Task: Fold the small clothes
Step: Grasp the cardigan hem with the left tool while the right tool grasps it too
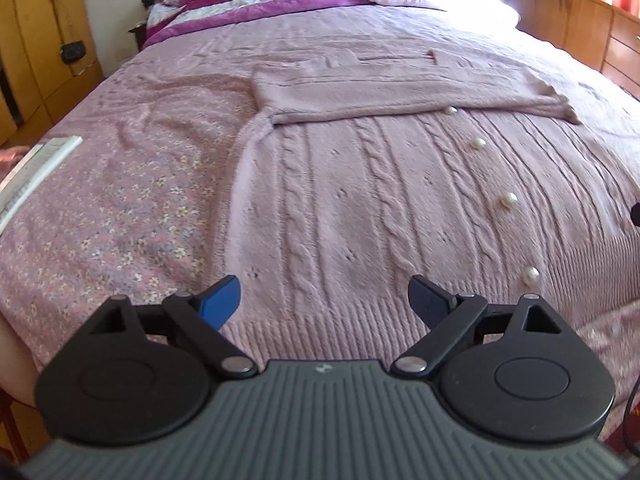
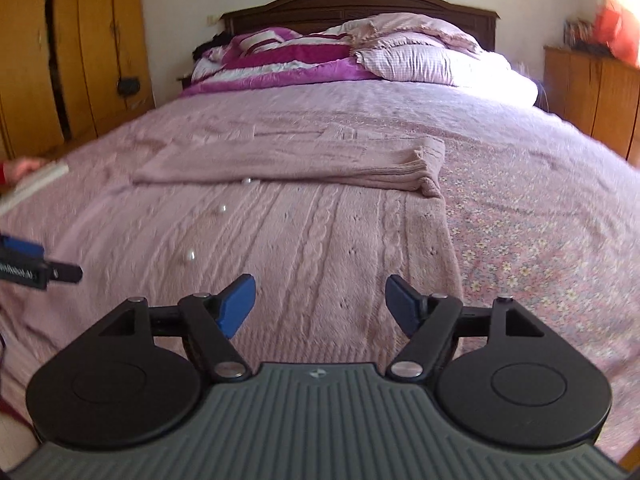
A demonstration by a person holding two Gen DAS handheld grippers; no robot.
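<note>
Pink cable-knit cardigan (image 1: 360, 208) lies flat on the bed (image 1: 120, 200), hem nearest the cameras, pearl buttons (image 1: 508, 200) running up its front. Both sleeves (image 1: 400, 92) are folded across the chest at 12 o'clock, cuff end (image 2: 428, 176) at the right edge of the garment. Left claw (image 1: 324, 304) has its blue pads (image 1: 222, 304) wide apart, nothing between them, hovering over the hem on the left half. Right claw (image 2: 320, 306) also spread, empty, over the hem near the cardigan's right edge; floral sheet (image 2: 520, 248) at its 3 o'clock. Left claw's tip shows at 9 o'clock in the right wrist view. Purple quilt (image 2: 280, 64) and pillows (image 2: 420, 60) sit at the headboard (image 2: 360, 4), 12 o'clock. White flat object (image 1: 36, 168) on the bed edge at 9 o'clock, unclear what it is. Wardrobe (image 2: 72, 48) at 10 o'clock
</note>
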